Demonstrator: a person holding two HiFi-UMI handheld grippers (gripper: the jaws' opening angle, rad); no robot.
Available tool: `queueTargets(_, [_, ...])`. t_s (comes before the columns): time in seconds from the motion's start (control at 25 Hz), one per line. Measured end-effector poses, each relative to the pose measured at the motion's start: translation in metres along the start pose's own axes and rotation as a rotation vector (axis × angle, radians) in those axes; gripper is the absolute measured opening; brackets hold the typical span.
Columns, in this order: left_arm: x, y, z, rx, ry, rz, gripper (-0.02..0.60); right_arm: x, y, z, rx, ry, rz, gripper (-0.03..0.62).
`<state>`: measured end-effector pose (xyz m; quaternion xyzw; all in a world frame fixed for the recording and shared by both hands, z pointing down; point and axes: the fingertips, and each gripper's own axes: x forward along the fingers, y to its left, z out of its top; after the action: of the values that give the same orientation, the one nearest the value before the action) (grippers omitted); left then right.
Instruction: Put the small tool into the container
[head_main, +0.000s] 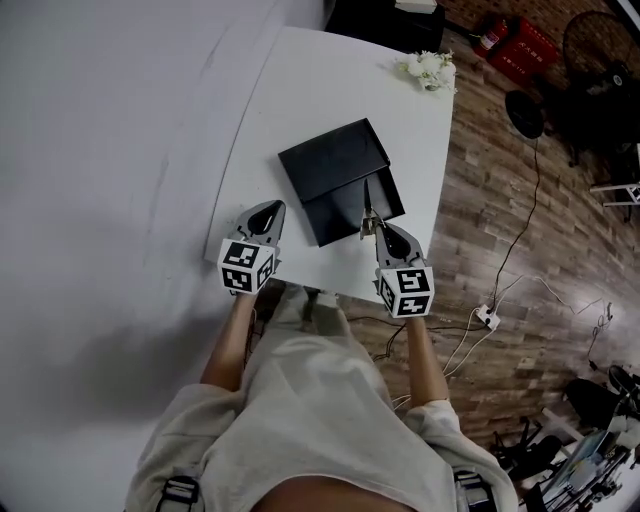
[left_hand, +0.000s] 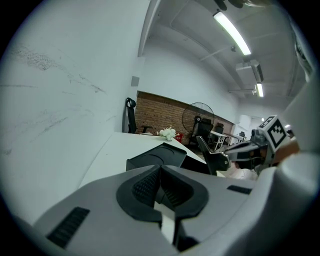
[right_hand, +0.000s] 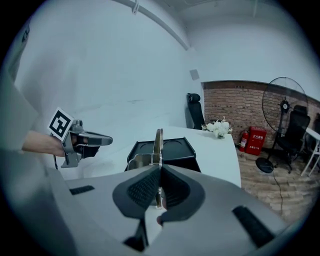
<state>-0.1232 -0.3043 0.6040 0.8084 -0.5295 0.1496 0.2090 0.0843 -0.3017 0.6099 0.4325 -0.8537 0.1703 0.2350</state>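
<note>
A black container (head_main: 335, 160) lies open on the white table (head_main: 330, 80), its two flat halves side by side. My right gripper (head_main: 378, 228) is at the container's near right corner, shut on a small thin metal tool (head_main: 366, 205) that points out over the near half. In the right gripper view the tool (right_hand: 158, 142) stands upright between the pads, in front of the container (right_hand: 172, 149). My left gripper (head_main: 268, 207) hovers near the table's front edge, left of the container, shut and empty. The left gripper view shows the container (left_hand: 160, 156) and the right gripper (left_hand: 222, 159).
A bunch of white flowers (head_main: 430, 68) lies at the table's far right corner. Right of the table is wooden floor with cables, a power strip (head_main: 487, 318), a red crate (head_main: 520, 40) and a fan (head_main: 600, 40). A white wall runs along the left.
</note>
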Motion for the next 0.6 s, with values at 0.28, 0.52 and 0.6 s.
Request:
queueTargets(0.28, [-0.002,0.001,-0.007,-0.018,0.003,-0.015,0.011,0.003,0.015,0.009,-0.251,0.046,0.014,0.008])
queueTargets(0.52, [-0.003,0.001,-0.016,-0.028,0.009,-0.019,0.011,0.012,0.029,0.002,-0.64,0.104,0.029,0.008])
queueTargets(0.6, [-0.004,-0.001,-0.016,-0.028,0.007,-0.019,0.011,0.013,0.033,-0.001,-0.795,0.127,0.036,0.008])
